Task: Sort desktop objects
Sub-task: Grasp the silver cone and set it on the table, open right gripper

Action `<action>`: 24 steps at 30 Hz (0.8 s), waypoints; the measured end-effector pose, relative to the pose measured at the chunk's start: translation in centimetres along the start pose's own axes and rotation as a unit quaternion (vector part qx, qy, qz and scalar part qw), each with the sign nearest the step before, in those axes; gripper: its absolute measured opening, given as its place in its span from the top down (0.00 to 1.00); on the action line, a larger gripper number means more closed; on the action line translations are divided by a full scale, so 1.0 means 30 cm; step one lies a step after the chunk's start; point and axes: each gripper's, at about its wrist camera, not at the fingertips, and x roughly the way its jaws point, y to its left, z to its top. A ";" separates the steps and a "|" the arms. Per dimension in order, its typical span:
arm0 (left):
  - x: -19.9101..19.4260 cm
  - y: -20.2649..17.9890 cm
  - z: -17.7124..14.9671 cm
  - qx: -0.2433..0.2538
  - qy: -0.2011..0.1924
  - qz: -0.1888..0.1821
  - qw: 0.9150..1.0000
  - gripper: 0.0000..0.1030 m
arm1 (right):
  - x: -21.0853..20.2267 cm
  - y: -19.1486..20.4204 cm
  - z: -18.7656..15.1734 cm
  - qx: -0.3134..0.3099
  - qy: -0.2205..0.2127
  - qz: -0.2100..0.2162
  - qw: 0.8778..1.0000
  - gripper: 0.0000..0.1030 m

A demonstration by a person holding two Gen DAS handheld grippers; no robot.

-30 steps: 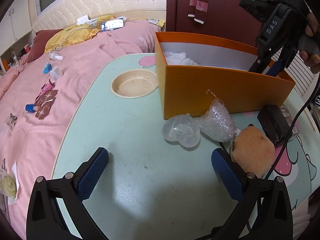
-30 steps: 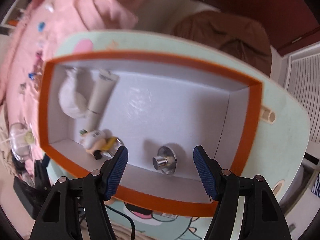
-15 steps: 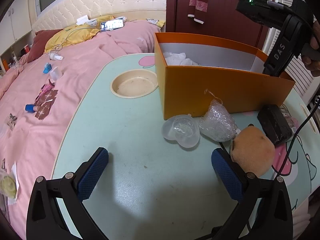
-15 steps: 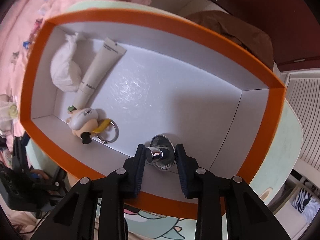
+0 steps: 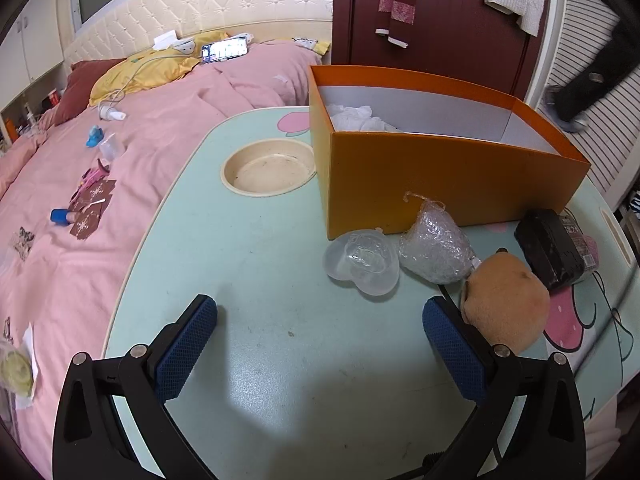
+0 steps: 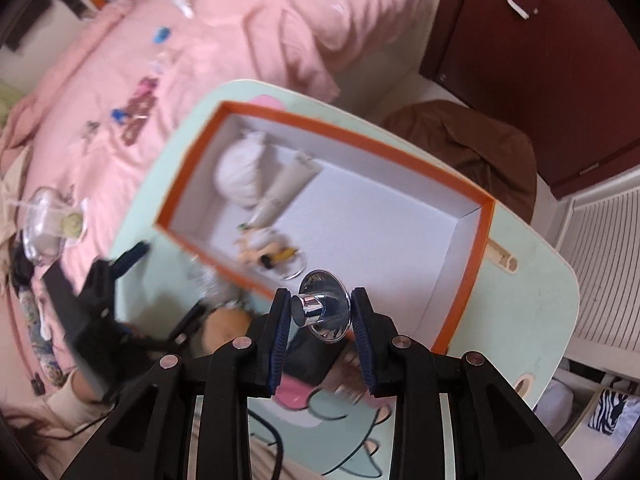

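The right claw (image 6: 319, 312) is gripping a shiny metal knob (image 6: 320, 307) between its blue pads, holding it in the air above the near edge of the orange box (image 6: 464, 280) — clear of the box floor. The left claw (image 5: 320, 340) is hovering over the mint tabletop (image 5: 256, 264), its jaws standing wide and empty — a plush toy (image 5: 506, 308) just beside its right finger.

The right gripper (image 6: 320, 314) points steeply downward, its blue-padded jaws clamped on a shiny chrome flared knob (image 6: 323, 308). The left gripper (image 5: 320, 344) angles down, jaws spread wide with nothing between them.
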 end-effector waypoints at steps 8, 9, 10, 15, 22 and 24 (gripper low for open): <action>-0.001 -0.005 0.000 -0.001 0.000 0.000 1.000 0.00 | 0.041 0.045 -0.166 0.004 -0.011 0.001 1.000 0.71; -0.002 -0.005 0.000 0.000 0.000 0.000 1.000 0.00 | 0.053 0.043 -0.190 0.007 -0.012 -0.003 1.000 0.71; -0.003 -0.005 0.000 0.000 0.000 0.000 1.000 0.00 | 0.069 0.042 -0.208 0.011 -0.016 -0.006 1.000 0.71; -0.001 0.000 0.000 0.000 0.000 0.000 1.000 0.00 | 0.098 0.044 -0.279 0.023 -0.059 -0.012 0.998 0.71; -0.004 0.009 0.013 0.002 0.013 -0.007 1.000 0.00 | 0.125 0.055 -0.323 0.037 -0.101 -0.003 0.994 0.71; -0.008 0.018 0.026 0.001 0.021 -0.017 1.000 0.00 | 0.121 0.048 -0.345 0.048 -0.118 0.010 0.992 0.70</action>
